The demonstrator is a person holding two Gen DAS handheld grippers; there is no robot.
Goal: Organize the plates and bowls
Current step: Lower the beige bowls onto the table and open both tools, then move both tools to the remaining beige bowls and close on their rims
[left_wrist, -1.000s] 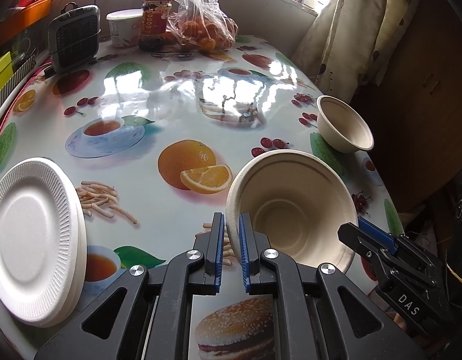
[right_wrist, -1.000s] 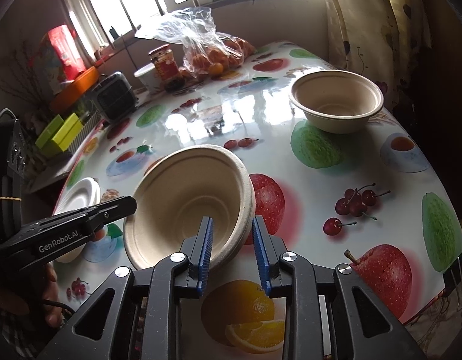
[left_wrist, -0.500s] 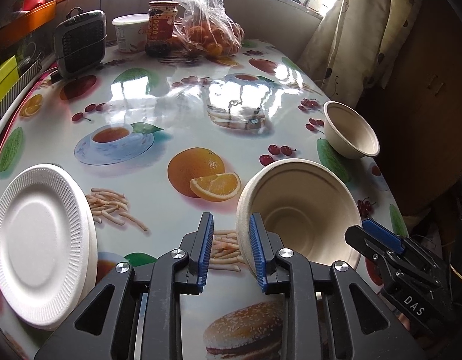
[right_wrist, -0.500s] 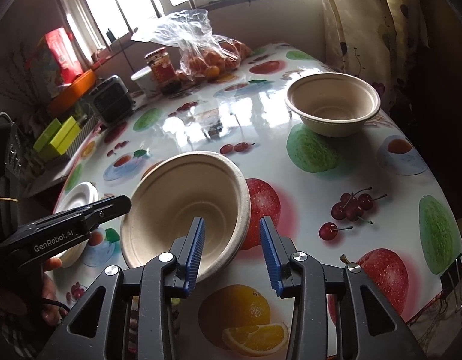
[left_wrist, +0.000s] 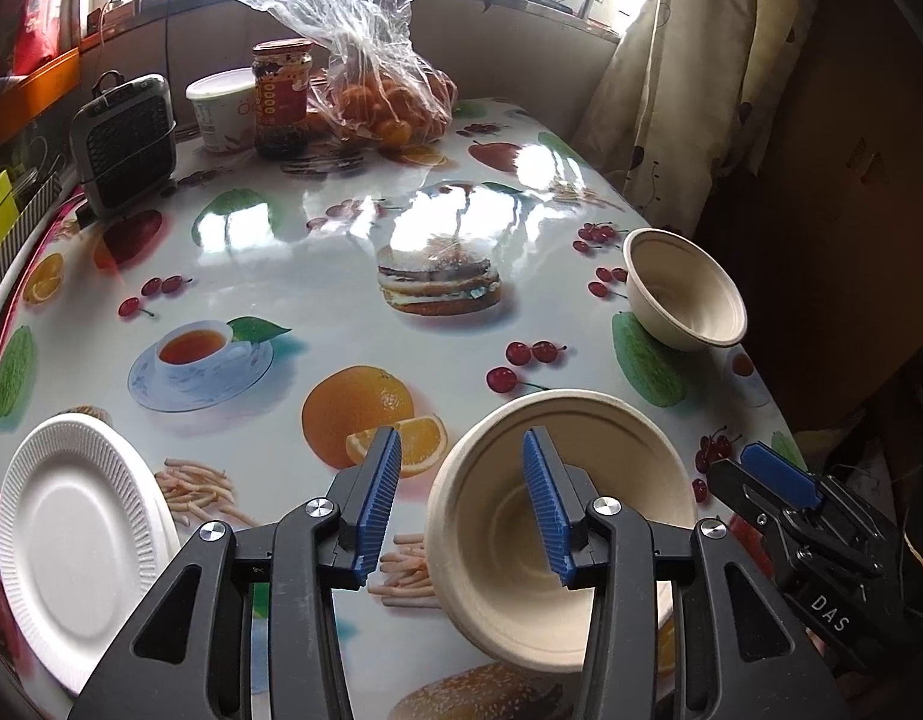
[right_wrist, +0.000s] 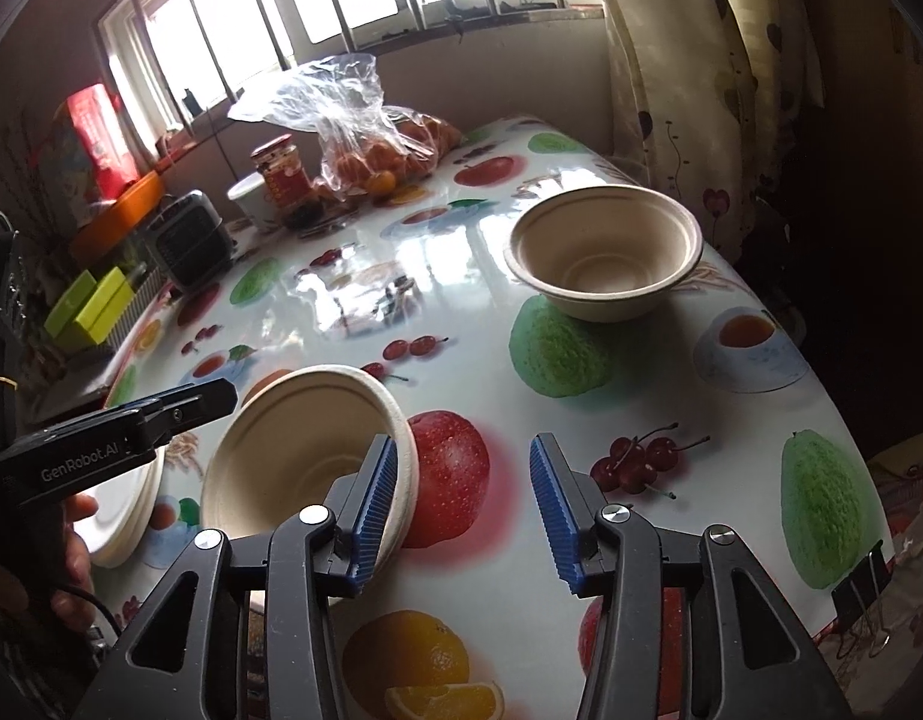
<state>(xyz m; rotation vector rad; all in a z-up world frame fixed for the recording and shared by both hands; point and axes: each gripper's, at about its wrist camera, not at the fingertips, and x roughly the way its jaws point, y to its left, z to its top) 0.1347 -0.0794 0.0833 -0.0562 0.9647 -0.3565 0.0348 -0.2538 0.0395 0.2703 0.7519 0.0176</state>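
Table [left_wrist: 341,252]: bowl [left_wrist: 557,516] between both gaping grippers

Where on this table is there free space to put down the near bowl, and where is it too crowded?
The wide middle of the table is bare, bordered by the plate stack, the near bowl and the far bowl. The strip between both bowls is free too. The window end is crowded: heater, tub, jar, fruit bag.

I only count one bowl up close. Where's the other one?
The second bowl sits upright at the far right of the table near the curtain, beyond the near bowl. It's at the right edge in the left view.
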